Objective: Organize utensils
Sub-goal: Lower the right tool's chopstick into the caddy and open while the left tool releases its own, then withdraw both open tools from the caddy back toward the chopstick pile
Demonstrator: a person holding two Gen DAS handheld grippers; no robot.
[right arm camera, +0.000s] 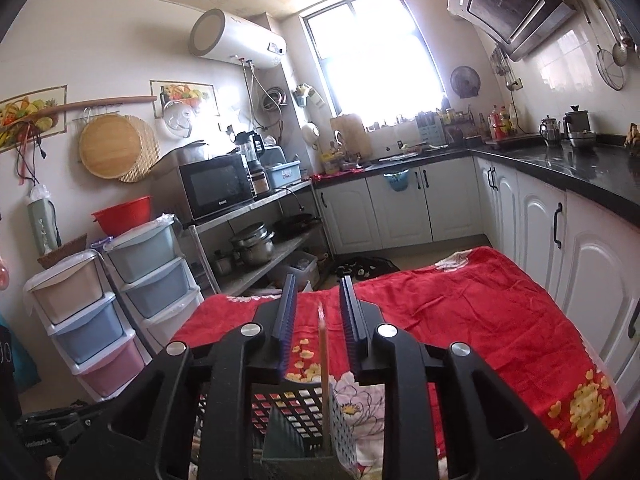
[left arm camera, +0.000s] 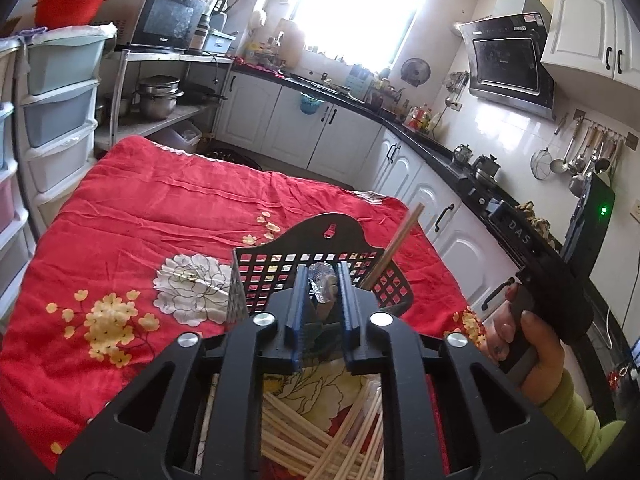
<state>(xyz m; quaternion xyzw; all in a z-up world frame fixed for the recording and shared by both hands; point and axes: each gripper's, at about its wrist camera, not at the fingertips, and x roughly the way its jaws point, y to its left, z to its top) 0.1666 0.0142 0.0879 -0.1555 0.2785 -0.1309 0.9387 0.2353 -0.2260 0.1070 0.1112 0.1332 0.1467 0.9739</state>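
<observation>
The left gripper (left arm camera: pixel 323 280), black w/ blue ribbed pads, sits at bottom centre of the left wrist view. Its fingers are partly apart, and between them a crumpled silvery foil-like object (left arm camera: pixel 320 285) shows; I cannot tell if the pads really press it or if it only lies behind them. Just behind the fingertips stands the black perforated metal utensil holder (left arm camera: pixel 280 268), middle of the frame, on the red floral tablecloth (left arm camera: pixel 168 216). One wooden chopstick (left arm camera: pixel 394 246) leans inside the holder, tilted to the upper right. At the bottom of the frame, under the gripper body, lies a loose pile of pale wooden chopsticks (left arm camera: pixel 320 440) on the cloth. At the right edge the person's right hand (left arm camera: pixel 528 340) holds the handle of the other black tool.

In the right wrist view the right gripper (right arm camera: pixel 318 312) is at lower centre, fingers clearly apart, holding nothing. The same chopstick (right arm camera: pixel 323 352) stands upright between them, not touching either pad, its lower end in the holder (right arm camera: pixel 296 416) at bottom centre. A microwave (right arm camera: pixel 216 192) sits on a shelf, left of centre
</observation>
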